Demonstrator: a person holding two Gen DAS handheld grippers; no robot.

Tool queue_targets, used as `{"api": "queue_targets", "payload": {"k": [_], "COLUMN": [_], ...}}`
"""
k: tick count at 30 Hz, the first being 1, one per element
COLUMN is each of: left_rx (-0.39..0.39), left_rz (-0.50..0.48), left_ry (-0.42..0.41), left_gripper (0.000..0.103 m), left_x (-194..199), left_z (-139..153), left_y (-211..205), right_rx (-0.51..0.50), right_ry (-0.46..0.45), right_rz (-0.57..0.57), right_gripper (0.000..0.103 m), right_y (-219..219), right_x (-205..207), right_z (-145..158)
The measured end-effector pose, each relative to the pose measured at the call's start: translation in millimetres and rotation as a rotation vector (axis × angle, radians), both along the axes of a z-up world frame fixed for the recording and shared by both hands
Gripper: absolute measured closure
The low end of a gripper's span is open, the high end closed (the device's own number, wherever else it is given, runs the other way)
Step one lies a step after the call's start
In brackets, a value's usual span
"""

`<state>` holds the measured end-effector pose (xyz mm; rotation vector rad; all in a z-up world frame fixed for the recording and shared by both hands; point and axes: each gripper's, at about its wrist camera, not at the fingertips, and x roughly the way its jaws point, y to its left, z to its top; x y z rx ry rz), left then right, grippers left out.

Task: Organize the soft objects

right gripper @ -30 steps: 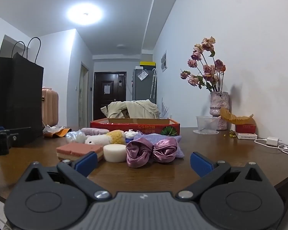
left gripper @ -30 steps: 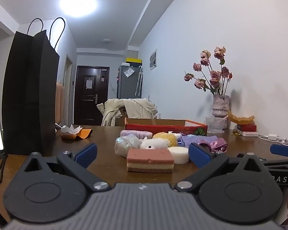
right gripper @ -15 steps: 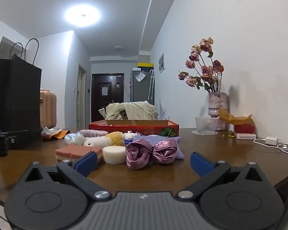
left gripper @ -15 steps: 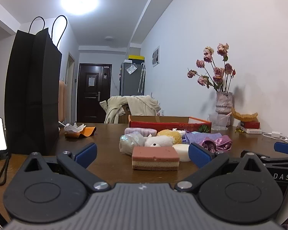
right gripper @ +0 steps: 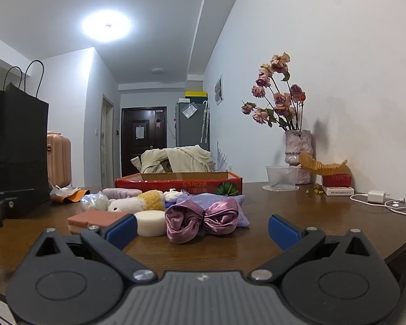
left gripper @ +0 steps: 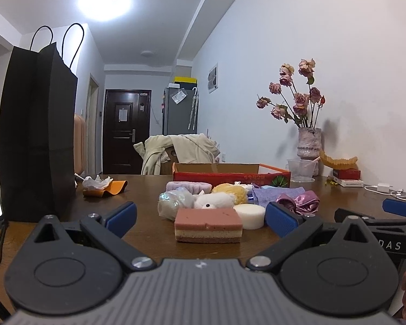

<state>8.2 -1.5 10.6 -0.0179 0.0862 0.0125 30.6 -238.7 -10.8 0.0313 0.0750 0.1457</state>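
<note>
- As far as I can judge, nothing is sorted yet: the soft pile, layered sponge (left gripper: 208, 224) to satin scrunchie (right gripper: 201, 218), sits on the bench (right gripper: 297, 216) before the red box (right gripper: 178, 182).
- My left gripper (left gripper: 200, 216) and right gripper (right gripper: 201, 227) both gape, holding nothing.

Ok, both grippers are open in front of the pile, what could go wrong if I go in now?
The layered sponge lies nearest the left gripper, close beside the white round sponge and plush toy; closing there may well catch a neighbour. The satin scrunchie before the right gripper rests against the purple cloth, which might drag along. The right gripper's tips already show beside the left, so both reaching in could collide.
</note>
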Motion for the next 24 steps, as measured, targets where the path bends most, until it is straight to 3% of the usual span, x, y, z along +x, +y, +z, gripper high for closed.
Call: {"api": "queue_targets", "payload": {"k": [24], "left_rx": [0.012], "left_rz": [0.003], "left_ry": [-0.005], "left_gripper": [0.0], "left_x": [-2.9], "left_z": [2.2], "left_y": [3.4], "right_rx": [-0.004], "right_ry": [-0.022], "right_rz": [0.004], "right_gripper": [0.0], "right_y": [5.3], "right_x": [1.0], "right_z": [1.1]}}
